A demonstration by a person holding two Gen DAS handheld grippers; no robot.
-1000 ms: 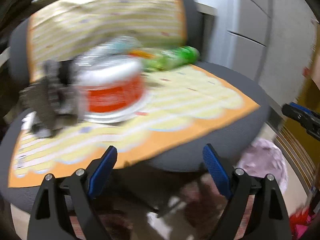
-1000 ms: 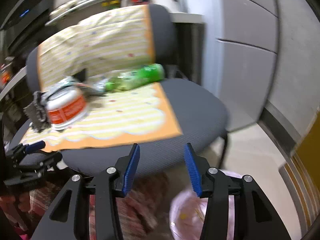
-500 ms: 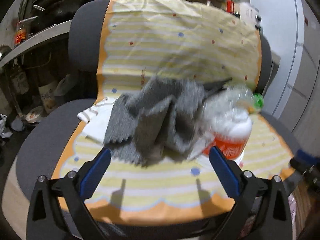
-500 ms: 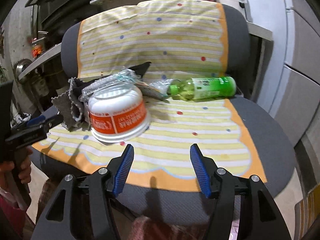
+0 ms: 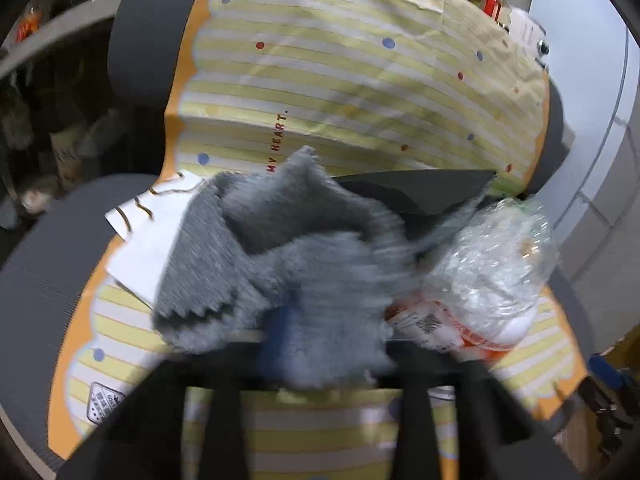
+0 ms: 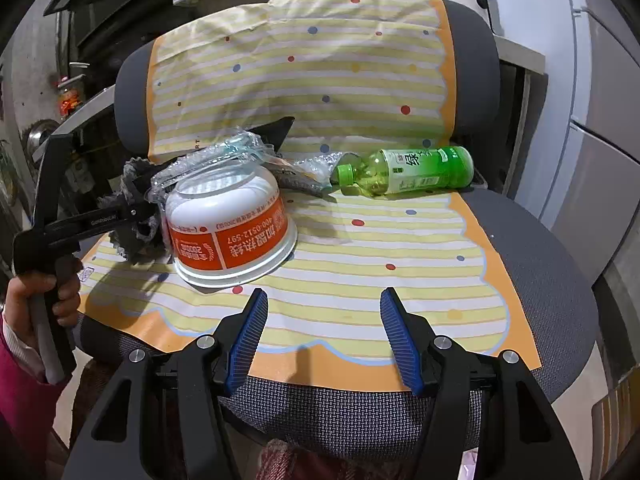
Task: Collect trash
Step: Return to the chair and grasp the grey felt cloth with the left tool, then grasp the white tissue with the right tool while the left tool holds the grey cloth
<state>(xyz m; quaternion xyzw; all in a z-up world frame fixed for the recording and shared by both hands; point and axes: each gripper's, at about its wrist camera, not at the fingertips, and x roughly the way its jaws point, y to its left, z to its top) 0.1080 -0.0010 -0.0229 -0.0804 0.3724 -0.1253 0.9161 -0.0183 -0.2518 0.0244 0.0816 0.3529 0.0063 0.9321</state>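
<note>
Reaching into the gray cloth (image 5: pixel 280 264) beside the upturned bowl (image 6: pixel 230 226) on the chair seat (image 6: pixel 532 256), the left gripper (image 6: pixel 138 212) looks half-buried, grip unclear, right gripper (image 6: pixel 322 334) hovering agape; next, a firm pinch and lift.

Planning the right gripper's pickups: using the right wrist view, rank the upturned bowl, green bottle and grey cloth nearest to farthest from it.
1. Upturned bowl, just ahead-left of the right gripper.
2. Grey cloth, farther left, behind the bowl.
3. Green bottle, far right, by the backrest.
</note>
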